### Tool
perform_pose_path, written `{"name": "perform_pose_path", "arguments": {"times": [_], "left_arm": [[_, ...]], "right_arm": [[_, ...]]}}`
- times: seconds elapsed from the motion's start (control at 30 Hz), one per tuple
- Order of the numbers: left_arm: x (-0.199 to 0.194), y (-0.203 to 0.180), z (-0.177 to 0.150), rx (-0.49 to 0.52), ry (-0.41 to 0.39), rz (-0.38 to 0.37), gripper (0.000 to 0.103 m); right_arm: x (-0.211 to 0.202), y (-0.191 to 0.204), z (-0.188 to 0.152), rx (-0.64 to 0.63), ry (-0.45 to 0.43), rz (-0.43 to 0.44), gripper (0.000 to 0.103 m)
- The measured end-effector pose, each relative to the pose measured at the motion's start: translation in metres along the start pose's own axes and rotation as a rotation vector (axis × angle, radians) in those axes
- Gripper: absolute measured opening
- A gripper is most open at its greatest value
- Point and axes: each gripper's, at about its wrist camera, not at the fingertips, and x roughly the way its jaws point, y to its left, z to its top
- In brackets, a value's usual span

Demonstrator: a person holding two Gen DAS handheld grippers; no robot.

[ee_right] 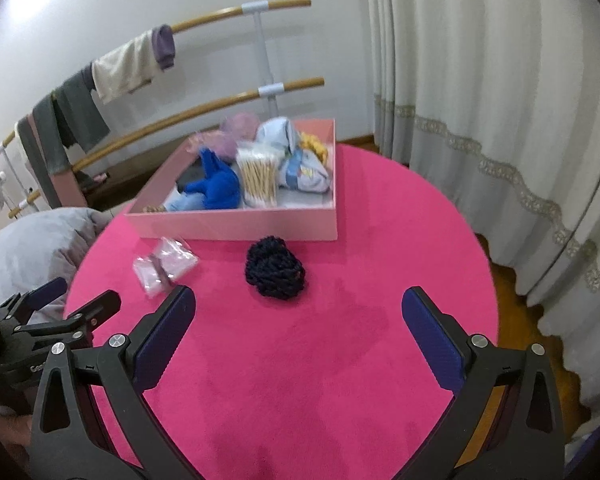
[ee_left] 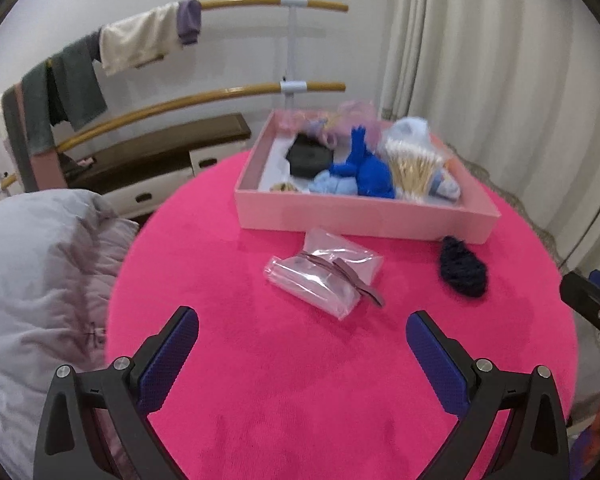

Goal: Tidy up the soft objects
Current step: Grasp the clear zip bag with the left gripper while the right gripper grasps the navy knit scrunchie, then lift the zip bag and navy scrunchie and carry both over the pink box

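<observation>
Round pink worktop (ee_left: 300, 380). Left tongs (ee_left: 302, 332) spread apart, nothing between them, low centre of the left wrist view. Right tongs (ee_right: 299, 312) likewise spread and empty, low centre of the right wrist view.

Clear plastic packet (ee_left: 324, 276) lies flat mid-frame in the left view, just short of the pink box (ee_left: 360, 216). Dark navy knitted bundle (ee_right: 275, 269) on the worktop, centre of the right view, near the box front wall, not touching it.

Box, upper centre, holds a blue plush toy (ee_right: 220, 186), a pack of cotton swabs (ee_right: 259, 178) and other soft pieces, blurred.

Cloths on a wooden rail (ee_left: 140, 36), upper left.
</observation>
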Motion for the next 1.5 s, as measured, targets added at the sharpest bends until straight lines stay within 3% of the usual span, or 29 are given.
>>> {"name": "perform_pose_path", "arguments": {"times": [0.27,0.6,0.77,0.87,1.03,1.17,1.2,1.3,1.5], "left_arm": [[0.077,0.001,0.024,0.054,0.043,0.013,0.103],[0.132,-0.020,0.032,0.131,0.092,-0.065,0.102],[0.139,-0.023,0.033,0.128,0.113,-0.067,0.088],[0.136,-0.019,0.032,0.113,0.095,-0.068,0.073],[0.129,-0.006,0.031,0.063,0.084,-0.094,0.065],[0.120,-0.006,0.028,0.043,0.080,-0.108,0.062],[0.117,-0.005,0.027,0.040,0.080,-0.110,0.061],[0.102,-0.004,0.020,0.042,0.077,-0.111,0.060],[0.075,-0.011,0.007,0.062,0.057,-0.100,0.059]], "right_arm": [[0.052,0.004,0.006,-0.012,0.079,-0.001,0.103],[0.097,0.008,0.008,-0.026,0.143,0.009,0.103],[0.115,0.009,0.010,-0.031,0.163,0.013,0.102],[0.122,0.010,0.008,-0.031,0.173,0.014,0.099],[0.130,0.020,0.005,-0.097,0.166,-0.042,0.084],[0.124,0.028,0.004,-0.125,0.144,-0.035,0.032],[0.123,0.028,0.003,-0.125,0.146,-0.025,0.026],[0.117,0.023,0.001,-0.101,0.150,0.006,0.016],[0.097,0.015,-0.008,-0.061,0.150,0.062,0.014]]}}
